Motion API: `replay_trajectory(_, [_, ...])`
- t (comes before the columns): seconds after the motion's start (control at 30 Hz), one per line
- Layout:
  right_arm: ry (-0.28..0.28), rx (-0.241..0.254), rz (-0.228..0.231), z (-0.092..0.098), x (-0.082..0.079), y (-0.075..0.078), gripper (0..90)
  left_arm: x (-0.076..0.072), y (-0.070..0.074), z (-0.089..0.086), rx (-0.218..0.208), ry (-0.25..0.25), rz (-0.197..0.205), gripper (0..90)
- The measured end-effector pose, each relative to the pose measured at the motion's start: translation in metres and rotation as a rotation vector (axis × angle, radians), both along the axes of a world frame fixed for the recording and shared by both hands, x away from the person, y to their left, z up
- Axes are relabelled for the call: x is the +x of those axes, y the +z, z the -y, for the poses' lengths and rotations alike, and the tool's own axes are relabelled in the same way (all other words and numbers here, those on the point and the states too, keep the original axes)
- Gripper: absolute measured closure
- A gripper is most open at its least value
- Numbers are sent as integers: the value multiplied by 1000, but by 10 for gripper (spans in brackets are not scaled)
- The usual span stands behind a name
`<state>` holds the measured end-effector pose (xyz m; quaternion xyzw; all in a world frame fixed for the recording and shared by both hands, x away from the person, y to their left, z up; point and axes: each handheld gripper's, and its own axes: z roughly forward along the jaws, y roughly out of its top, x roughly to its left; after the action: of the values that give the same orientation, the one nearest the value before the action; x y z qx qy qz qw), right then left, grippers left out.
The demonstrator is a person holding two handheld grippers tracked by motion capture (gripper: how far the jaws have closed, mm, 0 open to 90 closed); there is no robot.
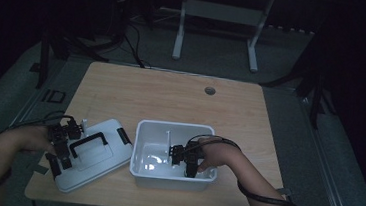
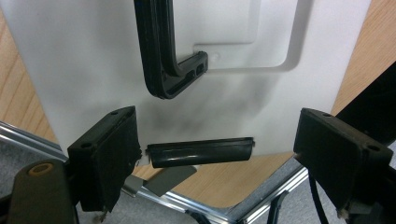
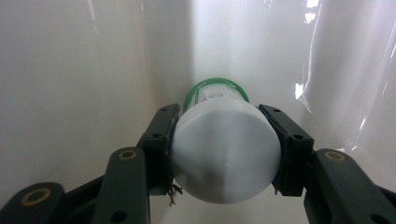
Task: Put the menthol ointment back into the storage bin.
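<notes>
A white bin (image 1: 139,152) stands in the middle of the table's near side. Its white lid (image 1: 111,129) lies flat to the left, with a black handle (image 1: 87,142) on top. My left gripper (image 1: 62,145) hovers over the lid's near-left edge. In the left gripper view it (image 2: 215,135) is open, and a black latch (image 2: 201,152) on the lid's edge lies between the jaws, touched by neither. My right gripper (image 1: 186,161) reaches down inside the bin. It (image 3: 224,140) is shut on the white cap of a bottle (image 3: 226,154) with a green ring behind the cap.
The wooden table (image 1: 171,97) has a round cable hole (image 1: 209,91) at the back. A second black latch (image 1: 124,136) sits on the lid's side facing the bin. Beyond the table are a white desk frame (image 1: 218,16) and floor cables (image 1: 135,48).
</notes>
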<state>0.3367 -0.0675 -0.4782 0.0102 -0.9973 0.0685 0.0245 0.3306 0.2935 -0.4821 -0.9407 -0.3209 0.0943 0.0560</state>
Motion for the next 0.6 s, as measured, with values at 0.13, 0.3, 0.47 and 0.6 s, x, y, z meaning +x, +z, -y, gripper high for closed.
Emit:
replay_trajectory(0.13, [0,-9,-3,0,1,-3,501,0,-1,0,1,-3,-3,139])
replay_trajectory(0.3, [1,-27,-1,-2,0,-11,501,1,-1,2,5,-8,-2,139])
replay_trajectory(0.47, [-3,-50,-1,-3,1,-15,501,1,0,2,9,-12,0,139])
replay_trajectory(0.6, [4,-85,2,-4,1,-18,501,1,0,3,3,-12,2,139])
